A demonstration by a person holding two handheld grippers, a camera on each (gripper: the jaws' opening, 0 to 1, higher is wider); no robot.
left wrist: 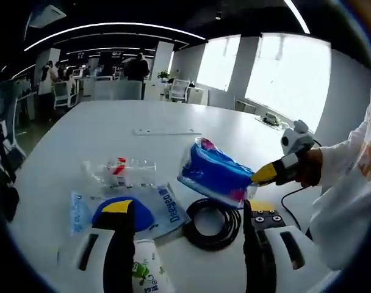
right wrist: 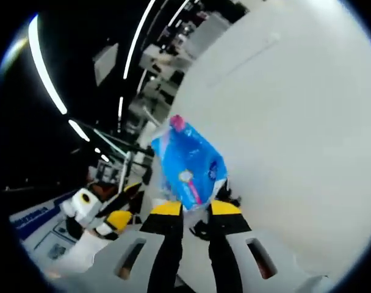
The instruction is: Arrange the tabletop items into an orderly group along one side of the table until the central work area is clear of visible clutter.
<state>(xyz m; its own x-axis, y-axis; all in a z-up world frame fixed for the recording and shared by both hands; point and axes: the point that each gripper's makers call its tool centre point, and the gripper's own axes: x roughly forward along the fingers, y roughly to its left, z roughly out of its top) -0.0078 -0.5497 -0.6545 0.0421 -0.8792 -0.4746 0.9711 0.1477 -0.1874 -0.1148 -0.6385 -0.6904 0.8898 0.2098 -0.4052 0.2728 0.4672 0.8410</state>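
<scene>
Left gripper view: blue tissue pack (left wrist: 215, 173) lifted above white table (left wrist: 112, 131), long axis slanting down toward right. Right tongs (left wrist: 259, 177) clamped on its lower right corner, so right hand nearer. Left tongs (left wrist: 188, 235) apart, holding nothing; between jaws lie black cable coil (left wrist: 213, 223) and flat blue-printed pouch (left wrist: 164, 204); clear plastic bottle (left wrist: 121, 171) beyond, white bottle (left wrist: 146, 268) at left jaw.

Right gripper view: right tongs (right wrist: 194, 209) nearly together, pinching tissue pack (right wrist: 188, 165) by bottom edge; pack stands straight ahead, long axis along jaws. Left tongs (right wrist: 115, 213) low left, near, not touching pack.

White bottle (left wrist: 150, 271) cut off at btm edge, print on flat packet (left wrist: 164, 207) blurred.
</scene>
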